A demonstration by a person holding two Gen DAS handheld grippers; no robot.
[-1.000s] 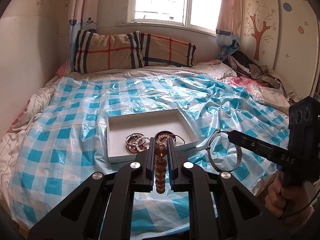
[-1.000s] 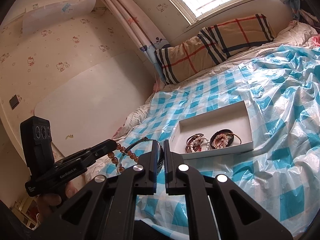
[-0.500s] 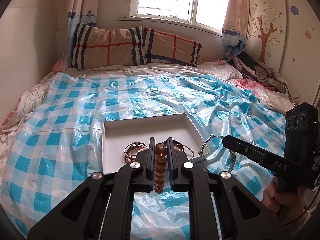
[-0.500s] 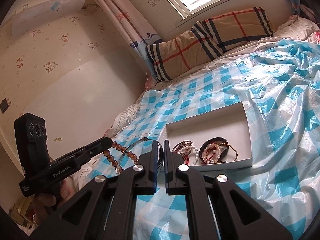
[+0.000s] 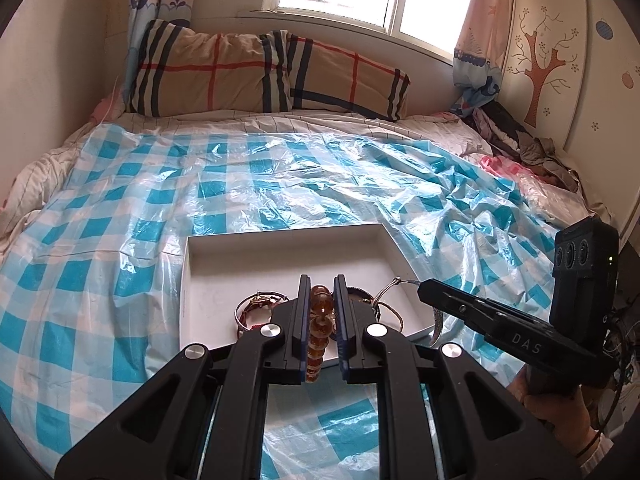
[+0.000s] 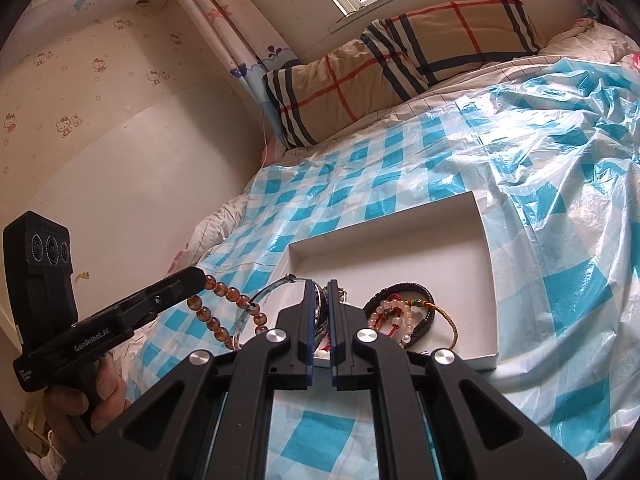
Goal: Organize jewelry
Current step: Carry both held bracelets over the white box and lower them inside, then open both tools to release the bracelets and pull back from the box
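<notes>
My left gripper point(image 5: 322, 308): matte black linkage arms, four silver round screw heads, dark blue pads on the inner finger point(image 5: 305, 312) faces. Right gripper point(image 6: 320, 312): same build, same blue-edged pads, four silver screws. Left handle reads "GenRobot.AI" in white, and its black box carries three round lenses. Right handle reads "DAS", with a green LED on its box and thin black cables behind. Bare skin on both hands; a light cuff at the right hand's point(image 5: 560, 416) wrist.
</notes>
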